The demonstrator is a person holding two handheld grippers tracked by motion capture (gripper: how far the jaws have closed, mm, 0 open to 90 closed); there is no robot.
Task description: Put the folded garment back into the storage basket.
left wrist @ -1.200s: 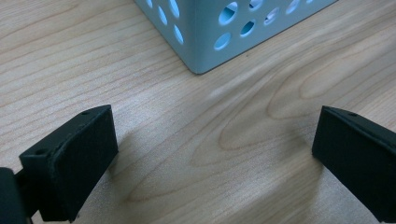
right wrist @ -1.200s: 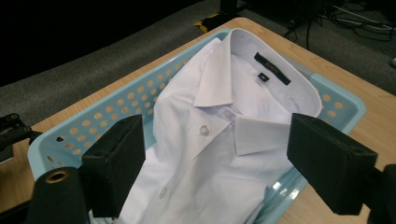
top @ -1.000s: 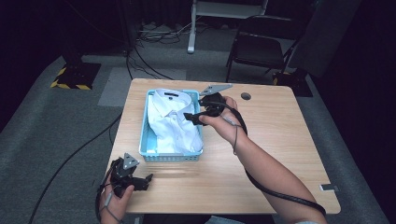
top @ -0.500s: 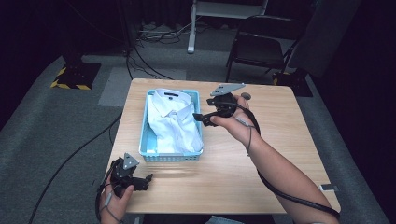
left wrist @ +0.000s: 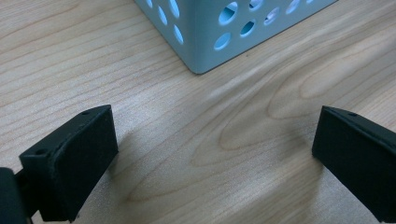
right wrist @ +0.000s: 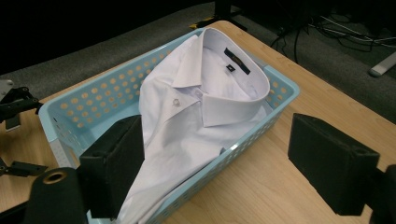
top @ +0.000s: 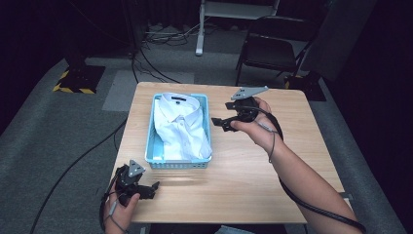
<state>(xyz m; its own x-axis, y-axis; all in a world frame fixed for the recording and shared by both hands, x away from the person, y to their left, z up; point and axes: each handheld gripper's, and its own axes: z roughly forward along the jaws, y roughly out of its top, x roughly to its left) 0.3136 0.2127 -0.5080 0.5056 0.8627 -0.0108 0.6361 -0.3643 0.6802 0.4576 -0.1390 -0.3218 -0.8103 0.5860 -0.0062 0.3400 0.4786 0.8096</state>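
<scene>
- White shirt [top: 181, 127] is lying folded in the blue basket [top: 206, 130], toward the table's [top: 253, 185] far-left side.
- Right gripper [top: 225, 123] is hovering beside the basket's right rim, jaws spread, empty.
- Left gripper [top: 150, 188] is idling at the near-left corner, jaws spread.
- Likely a shirt grab: pinching a thick fold, not the rim.

Left tongs [left wrist: 215, 163] stand wide apart, nothing between the jaws. Beneath them lies the bare wood-grain surface [left wrist: 196, 140]. Ahead, a light blue perforated basket [left wrist: 219, 32] corner rests on it.
</scene>
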